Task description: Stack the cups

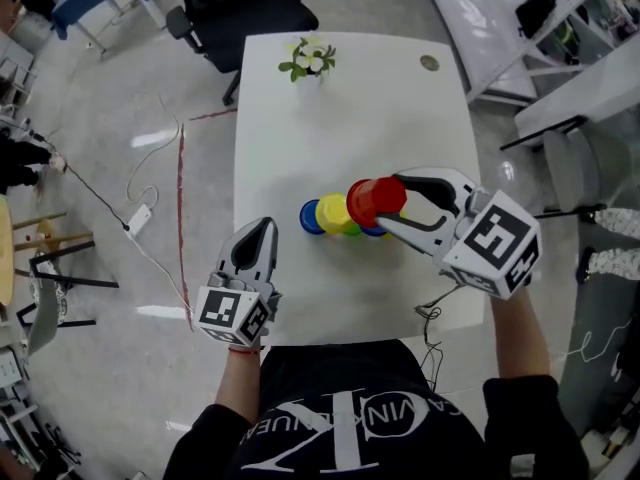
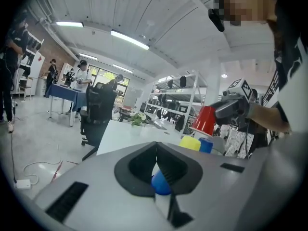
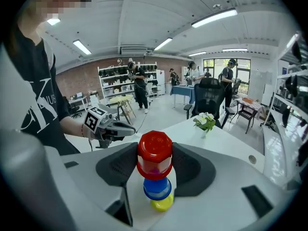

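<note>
**Item:** red cup (image 1: 376,200), mouth downward, being held clear of the white table (image 1: 300,128).

**Holder:** right gripper (image 1: 392,206), its jaws partly spread and pressing on the cup's wall from both sides.

**Left gripper** (image 1: 263,230): jaws drawn together, carrying nothing, hovering near the row.

**Sitting on the table:** blue cup (image 1: 311,217), with the yellow cup (image 1: 333,213) just beside it. A second blue cup (image 1: 374,231) is lying below the red one.

**Hazards, as I am judging them:**
- The tapered wall could slide in the pads.
- A tilted descent could catch a rim and topple the neighbours.
- The crowded row is leaving little room for a stray jaw.
</note>
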`<state>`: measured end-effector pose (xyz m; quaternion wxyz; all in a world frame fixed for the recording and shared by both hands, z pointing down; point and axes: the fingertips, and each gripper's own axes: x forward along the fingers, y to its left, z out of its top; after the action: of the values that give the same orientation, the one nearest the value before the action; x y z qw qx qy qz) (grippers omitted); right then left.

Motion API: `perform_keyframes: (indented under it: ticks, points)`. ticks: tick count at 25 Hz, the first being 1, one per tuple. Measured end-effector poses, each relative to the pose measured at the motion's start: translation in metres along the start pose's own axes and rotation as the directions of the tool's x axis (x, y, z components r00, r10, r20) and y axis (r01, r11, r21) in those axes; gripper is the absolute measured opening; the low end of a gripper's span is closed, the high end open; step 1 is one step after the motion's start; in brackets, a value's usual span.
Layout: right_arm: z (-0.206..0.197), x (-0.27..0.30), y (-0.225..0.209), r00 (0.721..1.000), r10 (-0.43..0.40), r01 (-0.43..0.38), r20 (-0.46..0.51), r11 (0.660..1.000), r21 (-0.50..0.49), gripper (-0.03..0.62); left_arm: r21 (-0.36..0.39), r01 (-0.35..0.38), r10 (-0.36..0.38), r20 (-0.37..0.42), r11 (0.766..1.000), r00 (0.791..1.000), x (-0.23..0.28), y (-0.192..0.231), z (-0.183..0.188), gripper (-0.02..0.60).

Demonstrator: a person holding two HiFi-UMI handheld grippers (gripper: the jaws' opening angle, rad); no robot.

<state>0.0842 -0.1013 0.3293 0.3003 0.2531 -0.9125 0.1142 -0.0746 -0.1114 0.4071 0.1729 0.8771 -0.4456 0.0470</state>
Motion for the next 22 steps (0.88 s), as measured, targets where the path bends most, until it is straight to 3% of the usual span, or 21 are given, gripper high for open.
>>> perform_keyframes:
  ticks: [6, 22]
  points:
    - [-0.009, 0.012, 0.005, 0.998, -0.014, 0.012, -0.056, 0.999, -0.036, 0.233, -0.001, -0.021, 0.021, -0.004, 1.0, 1.0, -0.008, 0.006, -0.001, 0.005]
    - [-0.008, 0.019, 0.012, 0.998, -0.011, 0.007, -0.067, 0.998, -0.062, 0.244, -0.01, -0.031, 0.031, -0.012, 0.999, 0.999, -0.018, 0.01, -0.006, 0.005]
